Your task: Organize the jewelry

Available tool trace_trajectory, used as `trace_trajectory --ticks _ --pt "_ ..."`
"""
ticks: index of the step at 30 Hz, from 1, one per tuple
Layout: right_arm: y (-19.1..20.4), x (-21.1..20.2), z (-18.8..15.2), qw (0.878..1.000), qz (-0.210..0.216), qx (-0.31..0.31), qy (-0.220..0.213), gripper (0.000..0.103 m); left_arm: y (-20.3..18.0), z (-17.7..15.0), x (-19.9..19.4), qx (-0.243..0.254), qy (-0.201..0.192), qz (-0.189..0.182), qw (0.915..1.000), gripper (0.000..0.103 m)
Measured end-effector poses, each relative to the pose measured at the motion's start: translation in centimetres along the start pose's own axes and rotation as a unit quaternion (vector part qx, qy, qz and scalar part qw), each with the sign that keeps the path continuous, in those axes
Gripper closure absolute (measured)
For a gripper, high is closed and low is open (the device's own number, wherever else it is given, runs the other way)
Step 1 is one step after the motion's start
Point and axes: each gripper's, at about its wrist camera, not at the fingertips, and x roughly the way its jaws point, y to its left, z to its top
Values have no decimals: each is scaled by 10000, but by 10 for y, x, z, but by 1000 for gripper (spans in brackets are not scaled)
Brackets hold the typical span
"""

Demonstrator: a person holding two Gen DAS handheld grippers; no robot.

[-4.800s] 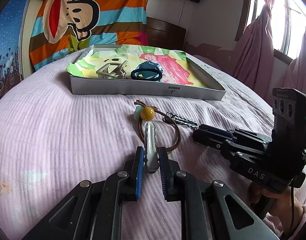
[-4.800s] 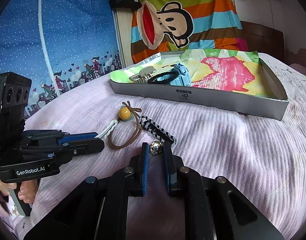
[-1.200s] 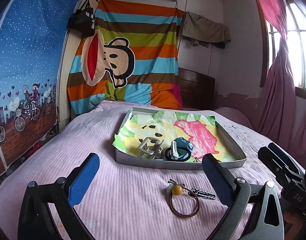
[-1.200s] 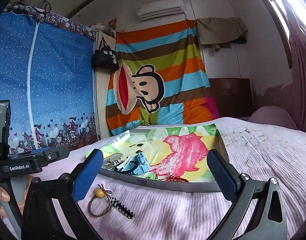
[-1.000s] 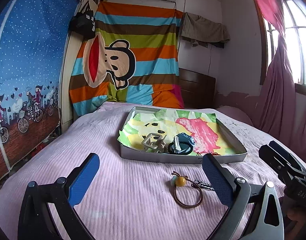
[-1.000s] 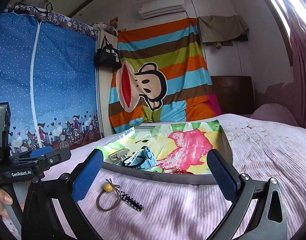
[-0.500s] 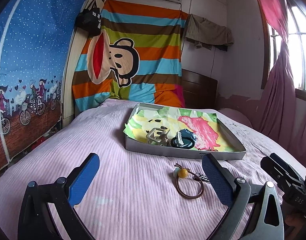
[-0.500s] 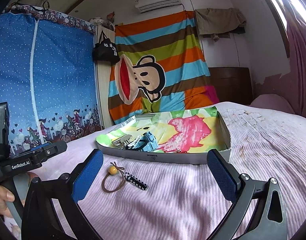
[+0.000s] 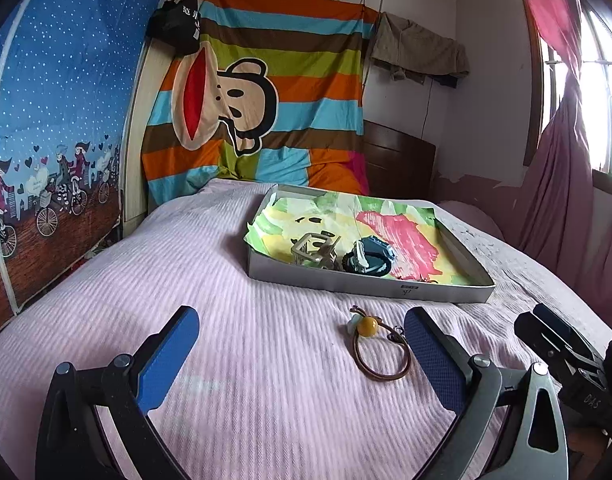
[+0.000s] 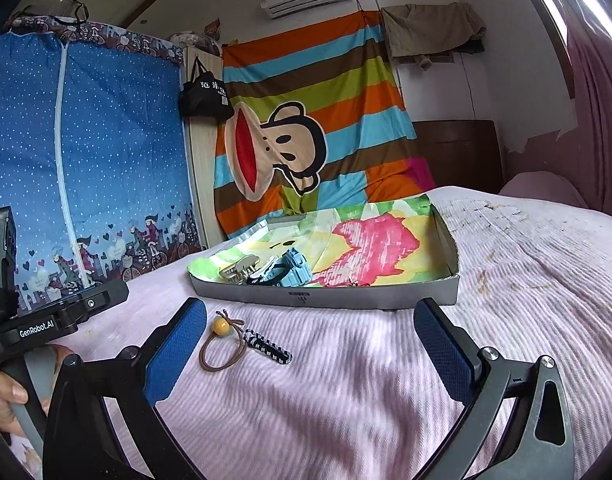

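Left wrist view: left tongs [image 9: 301,354] spread wide and empty, held above the pink bed [image 9: 145,280].
Hair tie: brown hair tie [image 9: 380,354] with its amber bead [image 9: 365,326] lies on the bed just short of the tray, close to the right-hand blue pad.
Tray: grey tray [image 9: 346,280] lined with coloured paper, holding a beige claw clip [image 9: 316,250] and a dark blue scrunchie-like piece [image 9: 370,258] side by side near the front wall.
Other tool: right tongs [image 9: 562,352] show at the far right edge; their opening cannot be judged from here.

Right wrist view: right tongs [image 10: 310,356] also wide open, gripping nothing.
Loose items: hair tie [image 10: 221,350] and a black-and-white striped clip [image 10: 267,346] touch each other on the bed, in front of the tray [image 10: 326,300].
Left tool: left tongs [image 10: 65,312] seen side-on at the left.

Step in hand: likely fetching one of the two loose pieces.
Doing it well: come down with one pad on each side of the bead or the clip's narrow body, press lightly into the soft cover, close fully, then lift over the tray wall before letting go.
Risk: dragging the tie along with the clip, since they touch.
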Motion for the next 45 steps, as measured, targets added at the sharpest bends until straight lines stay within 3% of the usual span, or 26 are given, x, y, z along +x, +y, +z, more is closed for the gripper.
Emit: trace_trajectory --ticks 9,14,21,23,33,38,45 --pt "4 15 -6 9994 85 -75 334 1 0 -4 23 -2 641 -287 9975 1" --pt "6 27 -10 9978 212 -126 621 2 -5 -7 42 25 1109 -642 9918 23" --pt "11 41 -16 9949 352 -230 922 26 -18 -10 63 128 1594 -941 9826 47" --pt "13 47 -18 9936 401 -261 1027 32 -20 -12 68 140 1736 -994 9797 59" --pt "10 80 -24 9844 734 -133 1594 62 -26 -15 88 153 2095 -1094 9715 79" --pt "10 97 -25 9801 865 -115 1782 67 -22 -19 92 72 2136 -1067 9710 94" --pt "17 104 -28 9776 847 -243 1910 74 -20 -22 93 18 2086 -1097 9718 98"
